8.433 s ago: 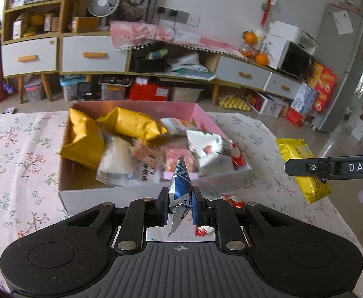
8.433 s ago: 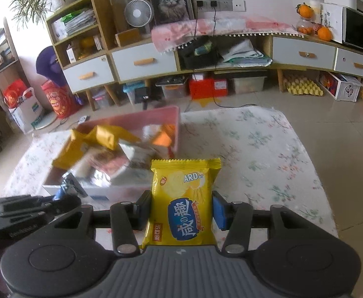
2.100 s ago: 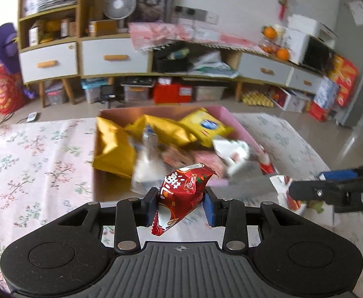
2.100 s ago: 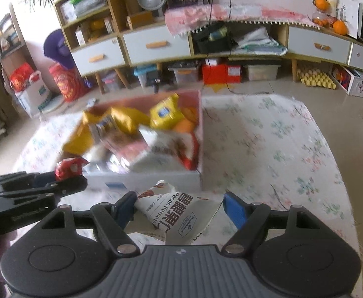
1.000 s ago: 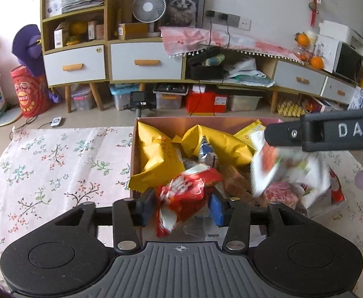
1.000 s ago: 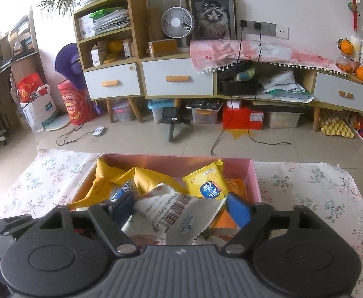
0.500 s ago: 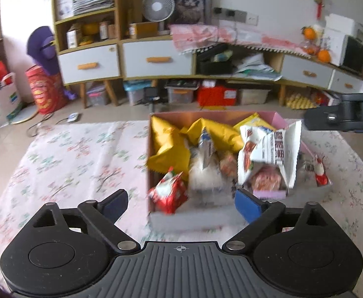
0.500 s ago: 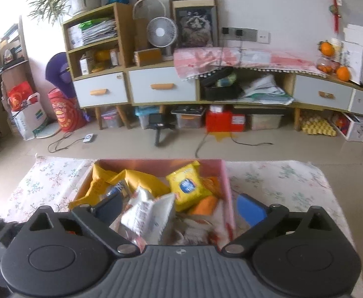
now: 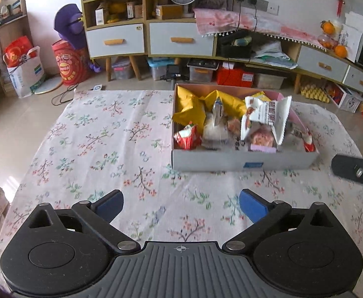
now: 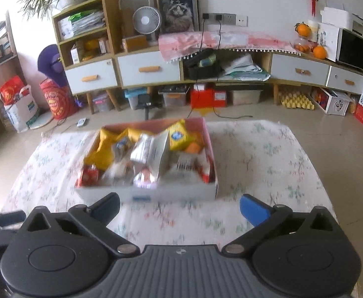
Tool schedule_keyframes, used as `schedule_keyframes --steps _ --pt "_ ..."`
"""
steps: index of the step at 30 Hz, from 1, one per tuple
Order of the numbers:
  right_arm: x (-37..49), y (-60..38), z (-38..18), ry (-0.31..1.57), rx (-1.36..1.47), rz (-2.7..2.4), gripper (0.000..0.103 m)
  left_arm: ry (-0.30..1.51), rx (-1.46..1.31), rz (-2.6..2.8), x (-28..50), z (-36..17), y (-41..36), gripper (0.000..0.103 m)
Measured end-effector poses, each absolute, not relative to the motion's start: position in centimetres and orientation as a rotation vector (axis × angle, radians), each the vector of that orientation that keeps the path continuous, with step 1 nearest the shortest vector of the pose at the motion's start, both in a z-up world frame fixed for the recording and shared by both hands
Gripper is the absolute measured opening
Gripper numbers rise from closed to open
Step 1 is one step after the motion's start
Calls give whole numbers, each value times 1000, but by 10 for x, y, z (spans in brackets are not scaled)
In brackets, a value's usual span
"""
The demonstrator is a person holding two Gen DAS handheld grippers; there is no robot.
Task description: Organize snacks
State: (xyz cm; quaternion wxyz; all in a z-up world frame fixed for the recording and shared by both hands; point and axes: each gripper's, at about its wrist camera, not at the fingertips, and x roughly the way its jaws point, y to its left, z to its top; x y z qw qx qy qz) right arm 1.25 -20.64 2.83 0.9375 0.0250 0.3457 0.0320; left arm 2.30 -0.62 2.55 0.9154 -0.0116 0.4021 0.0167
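Floral tablecloth (image 9: 102,149) beneath both wide-open, empty hand-held grippers (image 9: 181,204) (image 10: 180,206).

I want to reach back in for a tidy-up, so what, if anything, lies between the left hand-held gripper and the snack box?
Nothing visible does. The left hand-held gripper is open and empty, and only bare floral tablecloth separates it from the near wall of the snack box.

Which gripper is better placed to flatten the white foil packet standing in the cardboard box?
Probably right: the open right gripper faces the white foil packet nearly head-on; for the left gripper it sits rightward.
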Motion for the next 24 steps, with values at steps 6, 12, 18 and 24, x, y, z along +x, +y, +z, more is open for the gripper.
schedule_keyframes --steps 6,12,18,24 --pt "-1 -197 14 698 -40 30 89 854 -16 60 17 18 -8 101" --pt "3 -195 2 709 -70 31 89 858 7 70 17 10 -12 101" --pt "4 -192 -7 735 -87 39 89 870 20 80 19 2 -15 101" --pt "4 -192 -11 763 -68 53 89 899 15 89 21 -4 -14 101"
